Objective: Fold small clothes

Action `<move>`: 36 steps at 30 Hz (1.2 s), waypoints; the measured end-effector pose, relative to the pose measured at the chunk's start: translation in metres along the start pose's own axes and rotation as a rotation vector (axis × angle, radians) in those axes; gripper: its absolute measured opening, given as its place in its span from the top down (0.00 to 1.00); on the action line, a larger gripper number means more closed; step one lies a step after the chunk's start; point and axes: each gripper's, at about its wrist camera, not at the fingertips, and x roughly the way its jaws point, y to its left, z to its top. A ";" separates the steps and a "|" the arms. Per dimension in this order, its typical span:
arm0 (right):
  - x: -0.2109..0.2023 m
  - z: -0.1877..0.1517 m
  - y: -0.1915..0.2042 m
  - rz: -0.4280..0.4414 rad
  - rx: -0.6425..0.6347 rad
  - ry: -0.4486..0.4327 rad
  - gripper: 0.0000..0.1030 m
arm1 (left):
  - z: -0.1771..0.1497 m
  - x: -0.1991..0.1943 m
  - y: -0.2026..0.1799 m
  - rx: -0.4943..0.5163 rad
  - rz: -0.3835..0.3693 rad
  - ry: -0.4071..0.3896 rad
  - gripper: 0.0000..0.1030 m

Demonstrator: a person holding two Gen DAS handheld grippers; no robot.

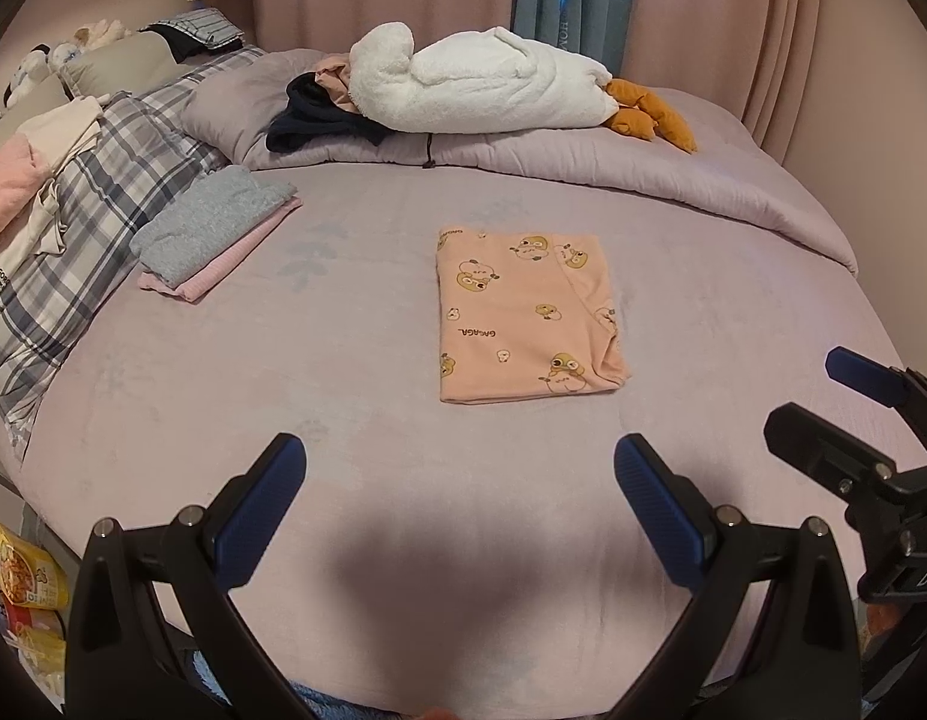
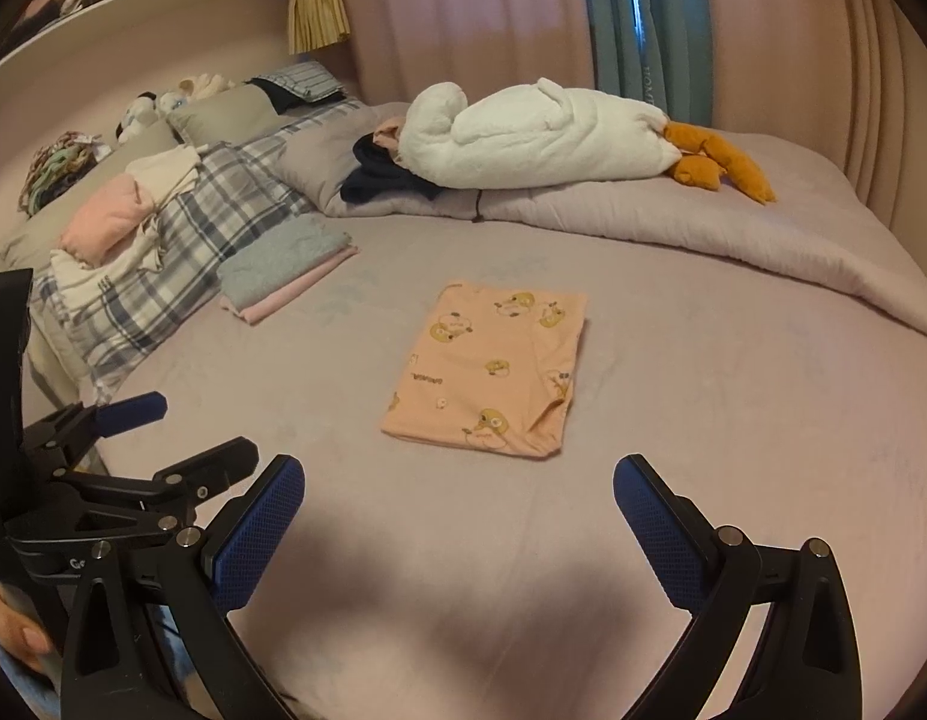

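above the bed, both grippers' fingers wide apart, empty, folded peach garment beyond

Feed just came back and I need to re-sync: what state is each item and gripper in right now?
Peach printed garment: folded into a flat rectangle, lying alone mid-bed.
Grey and pink stack: folded, grey piece on top of pink.
Left gripper: open, fingers empty, short of the garment.
Right gripper: open, fingers empty, short of the garment.
White goose plush: lying on the rolled quilt.
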 end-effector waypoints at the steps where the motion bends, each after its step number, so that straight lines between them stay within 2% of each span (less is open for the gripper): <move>1: 0.001 0.000 0.000 0.000 0.000 0.002 0.01 | 0.000 0.000 -0.001 -0.002 0.000 0.000 0.00; 36: 0.008 0.002 -0.006 0.005 0.004 0.018 0.01 | 0.004 0.008 0.003 -0.002 0.002 0.013 0.00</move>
